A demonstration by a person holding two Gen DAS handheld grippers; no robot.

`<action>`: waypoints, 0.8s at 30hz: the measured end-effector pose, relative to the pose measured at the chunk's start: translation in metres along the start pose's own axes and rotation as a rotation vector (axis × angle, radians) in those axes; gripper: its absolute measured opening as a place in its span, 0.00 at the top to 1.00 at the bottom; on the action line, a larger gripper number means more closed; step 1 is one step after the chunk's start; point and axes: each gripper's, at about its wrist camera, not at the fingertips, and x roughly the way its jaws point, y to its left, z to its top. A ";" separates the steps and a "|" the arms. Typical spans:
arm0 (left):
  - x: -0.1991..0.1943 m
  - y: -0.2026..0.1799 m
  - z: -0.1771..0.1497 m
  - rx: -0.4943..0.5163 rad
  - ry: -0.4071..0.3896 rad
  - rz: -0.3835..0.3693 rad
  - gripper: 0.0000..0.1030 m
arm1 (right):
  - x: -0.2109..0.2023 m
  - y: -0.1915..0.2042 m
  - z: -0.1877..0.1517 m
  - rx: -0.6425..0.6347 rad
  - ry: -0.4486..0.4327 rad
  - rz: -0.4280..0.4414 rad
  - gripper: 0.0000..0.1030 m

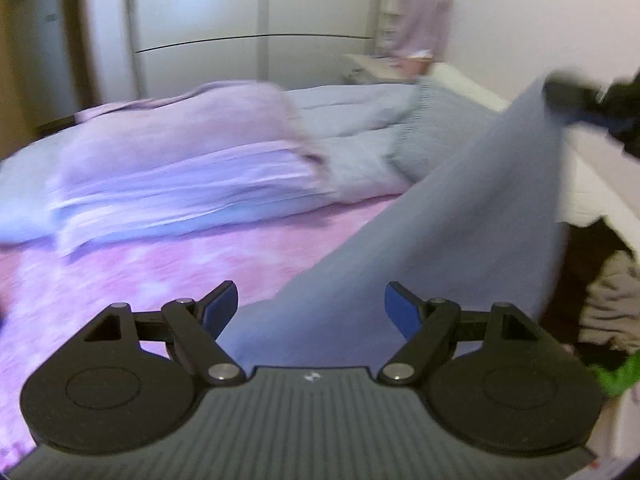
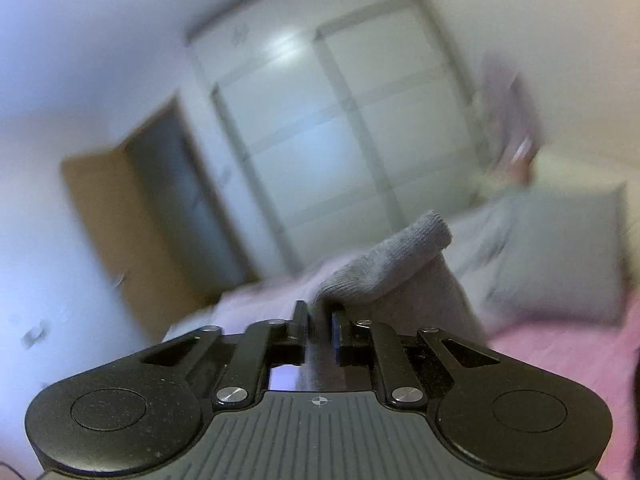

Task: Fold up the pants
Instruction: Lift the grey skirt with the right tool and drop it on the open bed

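The grey pants (image 1: 460, 220) hang as a long sheet of fabric from the upper right down onto the pink bed sheet (image 1: 160, 264). In the left wrist view my right gripper (image 1: 580, 104) holds their top end up in the air. In the right wrist view that gripper (image 2: 319, 316) is shut on the fabric, and a ribbed grey cuff (image 2: 392, 264) bulges out past its fingertips. My left gripper (image 1: 312, 304) stands open just above the bed, over the lower edge of the pants. Nothing is between its blue pads.
A bunched lilac duvet (image 1: 180, 168) and grey pillows (image 1: 400, 120) lie across the far side of the bed. A white wardrobe (image 1: 240, 20) stands behind. Off the bed's right edge sit a pile of clothes (image 1: 612, 304) and something green (image 1: 616, 376).
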 end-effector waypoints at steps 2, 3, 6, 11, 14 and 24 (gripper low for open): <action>-0.010 0.031 -0.017 -0.023 0.029 0.063 0.25 | 0.033 0.024 -0.013 -0.039 0.081 -0.028 0.78; -0.016 0.042 -0.022 -0.034 0.042 0.088 0.25 | 0.043 0.034 -0.023 -0.049 0.110 -0.027 0.63; -0.033 0.074 -0.042 -0.077 0.080 0.140 0.25 | 0.056 0.044 -0.048 -0.052 0.188 0.008 0.50; -0.055 0.099 -0.079 -0.128 0.144 0.182 0.24 | 0.040 0.079 -0.113 -0.117 0.362 0.010 0.49; -0.061 0.096 -0.097 -0.149 0.178 0.175 0.24 | 0.026 0.087 -0.152 -0.162 0.443 -0.007 0.49; -0.057 0.050 -0.117 -0.155 0.247 0.168 0.24 | -0.014 0.069 -0.189 -0.170 0.568 -0.035 0.49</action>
